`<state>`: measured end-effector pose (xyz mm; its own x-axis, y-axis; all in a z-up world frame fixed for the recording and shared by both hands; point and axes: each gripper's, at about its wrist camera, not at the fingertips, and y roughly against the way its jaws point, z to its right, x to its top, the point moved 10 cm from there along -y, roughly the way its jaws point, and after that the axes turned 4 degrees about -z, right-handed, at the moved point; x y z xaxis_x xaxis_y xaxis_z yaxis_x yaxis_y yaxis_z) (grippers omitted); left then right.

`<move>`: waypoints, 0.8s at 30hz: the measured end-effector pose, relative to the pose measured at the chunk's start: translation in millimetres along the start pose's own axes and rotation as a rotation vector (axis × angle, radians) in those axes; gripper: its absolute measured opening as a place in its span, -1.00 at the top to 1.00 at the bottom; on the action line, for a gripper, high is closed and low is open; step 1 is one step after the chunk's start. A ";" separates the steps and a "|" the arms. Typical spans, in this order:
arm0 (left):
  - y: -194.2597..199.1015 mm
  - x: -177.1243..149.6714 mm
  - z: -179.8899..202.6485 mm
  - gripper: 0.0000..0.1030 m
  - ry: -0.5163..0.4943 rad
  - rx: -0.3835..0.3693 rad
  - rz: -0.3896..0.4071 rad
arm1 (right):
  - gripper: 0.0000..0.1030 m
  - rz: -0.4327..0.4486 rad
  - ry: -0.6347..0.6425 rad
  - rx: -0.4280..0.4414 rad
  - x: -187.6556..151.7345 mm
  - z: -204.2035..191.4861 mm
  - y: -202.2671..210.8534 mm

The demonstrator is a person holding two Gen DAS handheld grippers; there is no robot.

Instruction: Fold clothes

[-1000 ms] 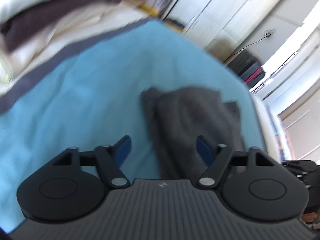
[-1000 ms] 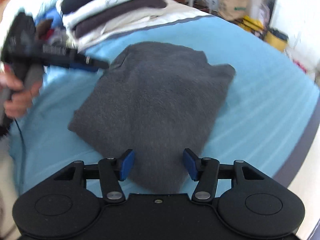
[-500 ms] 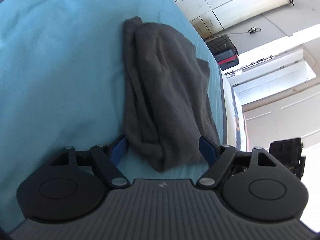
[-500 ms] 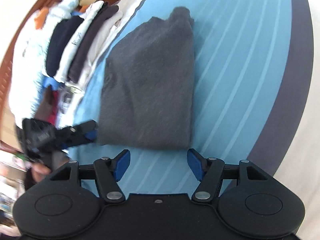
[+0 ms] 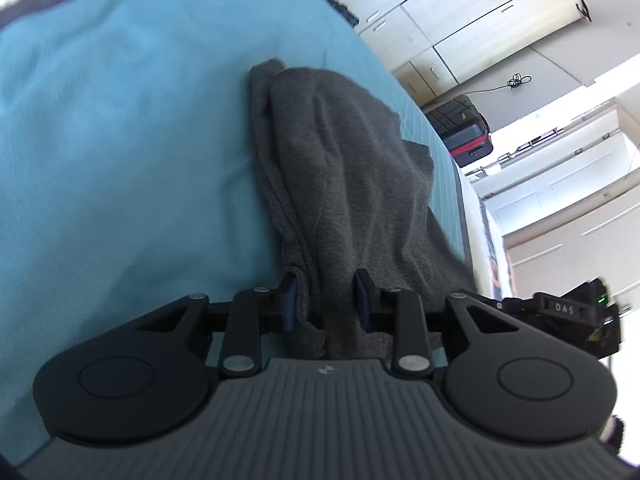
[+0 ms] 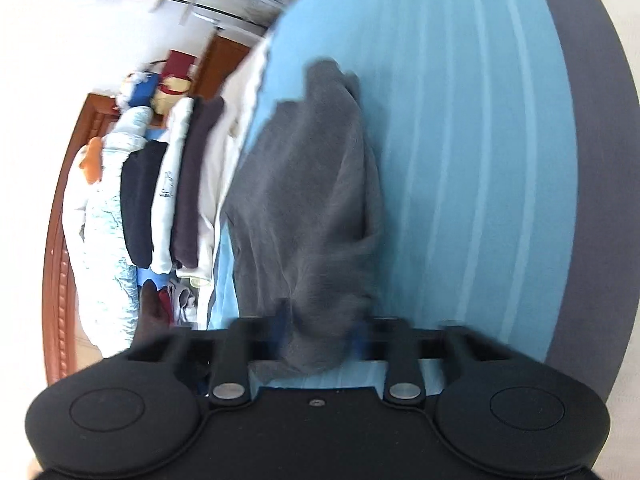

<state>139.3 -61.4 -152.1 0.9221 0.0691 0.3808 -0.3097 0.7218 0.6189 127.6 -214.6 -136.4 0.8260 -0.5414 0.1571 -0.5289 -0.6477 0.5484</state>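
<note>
Folded dark grey sweater [image 5: 352, 184] lies on the blue bedsheet [image 5: 120, 140], near edge bunched up. Left gripper [image 5: 325, 300] jaws have just been closing and now pinch one near corner of the sweater. Right gripper [image 6: 320, 328] has closed likewise on the other near corner, though that view is blurred. Fabric looks soft, thick and limp, light enough but saggy; layers could slip apart. Best held at both corners through all layers. Stack of folded clothes [image 6: 176, 188] sits beside it.
</note>
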 end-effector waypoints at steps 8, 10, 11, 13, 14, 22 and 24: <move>27.6 -4.0 28.9 0.65 -0.121 0.084 0.051 | 0.69 0.062 0.149 -0.093 -4.7 -25.5 22.0; 38.5 -8.9 34.8 0.65 -0.122 0.074 0.036 | 0.70 0.078 0.177 -0.050 -10.7 -37.1 36.5; 44.1 -12.5 32.7 0.65 -0.103 0.053 0.030 | 0.70 0.088 0.191 -0.023 -13.3 -43.1 43.3; 54.8 -19.8 29.2 0.65 -0.068 0.015 0.018 | 0.70 0.109 0.200 -0.008 -18.2 -48.0 51.9; 56.9 -24.4 30.2 0.65 -0.069 0.015 0.014 | 0.70 0.114 0.196 -0.009 -22.0 -47.0 54.4; 72.6 -48.6 45.2 0.53 -0.138 0.028 0.017 | 0.70 0.168 0.085 0.004 -45.8 -27.2 70.3; 70.4 -48.5 46.9 0.25 -0.188 0.096 0.022 | 0.70 0.179 0.064 0.003 -44.0 -23.3 71.3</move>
<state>61.8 -46.2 -94.7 0.8580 -0.0520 0.5110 -0.3586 0.6516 0.6684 58.1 -224.5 -85.0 0.7293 -0.6130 0.3040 -0.6690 -0.5457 0.5046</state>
